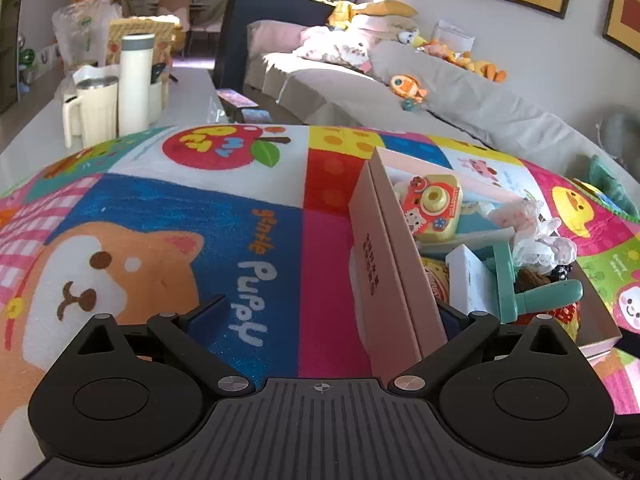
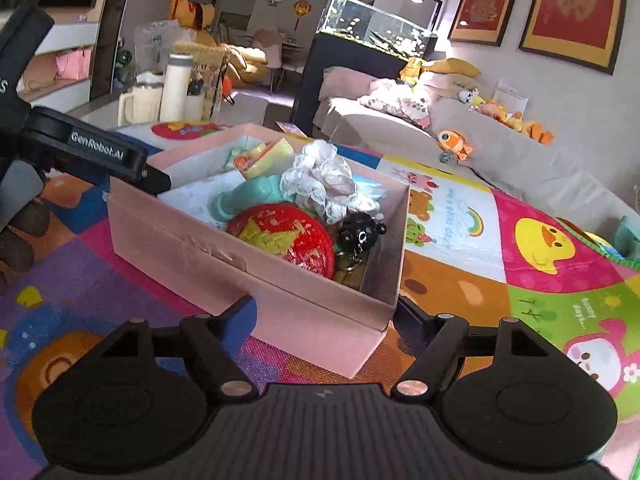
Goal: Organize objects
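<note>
Two grippers, left gripper (image 1: 326,312) and right gripper (image 2: 324,312), fingers apart, straddle opposite walls of pink cardboard box (image 2: 256,264); light, flexible; grip rims gently.

You can read "gentle Puppy" on the play mat (image 1: 256,240) beside the dog picture, and "sunny days..." on its green patch near your right side. The left gripper (image 2: 156,180) carries "GenRobot.AI" in white.

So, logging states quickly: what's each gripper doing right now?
Left gripper: open, straddling the pink box wall.
Right gripper: open, fingers either side of the box corner.
</note>
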Tool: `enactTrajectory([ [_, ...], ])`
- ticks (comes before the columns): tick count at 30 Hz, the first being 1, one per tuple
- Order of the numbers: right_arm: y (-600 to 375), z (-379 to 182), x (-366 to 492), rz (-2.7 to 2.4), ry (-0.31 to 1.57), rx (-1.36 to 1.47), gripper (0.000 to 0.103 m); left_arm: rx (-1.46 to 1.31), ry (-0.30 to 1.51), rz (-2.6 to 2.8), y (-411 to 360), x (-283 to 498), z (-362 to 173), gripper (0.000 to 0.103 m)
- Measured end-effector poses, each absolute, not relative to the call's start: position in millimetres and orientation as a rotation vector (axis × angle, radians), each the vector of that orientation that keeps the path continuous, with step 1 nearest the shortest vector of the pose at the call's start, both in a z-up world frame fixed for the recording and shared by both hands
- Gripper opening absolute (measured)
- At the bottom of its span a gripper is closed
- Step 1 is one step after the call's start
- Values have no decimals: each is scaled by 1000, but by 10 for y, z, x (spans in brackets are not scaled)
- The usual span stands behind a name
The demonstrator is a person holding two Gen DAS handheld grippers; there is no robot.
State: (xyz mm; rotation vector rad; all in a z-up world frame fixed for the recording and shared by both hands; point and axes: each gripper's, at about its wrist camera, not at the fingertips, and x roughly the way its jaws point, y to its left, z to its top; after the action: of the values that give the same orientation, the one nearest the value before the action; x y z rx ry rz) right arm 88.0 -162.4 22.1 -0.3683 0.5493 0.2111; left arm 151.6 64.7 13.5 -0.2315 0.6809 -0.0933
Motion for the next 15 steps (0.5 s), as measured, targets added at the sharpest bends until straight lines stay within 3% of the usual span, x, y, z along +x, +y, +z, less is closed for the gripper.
enactTrajectory([
  [5, -1627, 254, 832, 186, 606, -315, 81, -179, 586, -64, 619, 1301, 328, 101],
  [10, -1706, 299, 368, 155, 606, -221, 103, -156, 484, -97, 635, 605, 602, 101],
  [15, -1767, 189, 5, 116, 733, -56, 103, -117, 611, -160, 403, -39, 310, 101],
])
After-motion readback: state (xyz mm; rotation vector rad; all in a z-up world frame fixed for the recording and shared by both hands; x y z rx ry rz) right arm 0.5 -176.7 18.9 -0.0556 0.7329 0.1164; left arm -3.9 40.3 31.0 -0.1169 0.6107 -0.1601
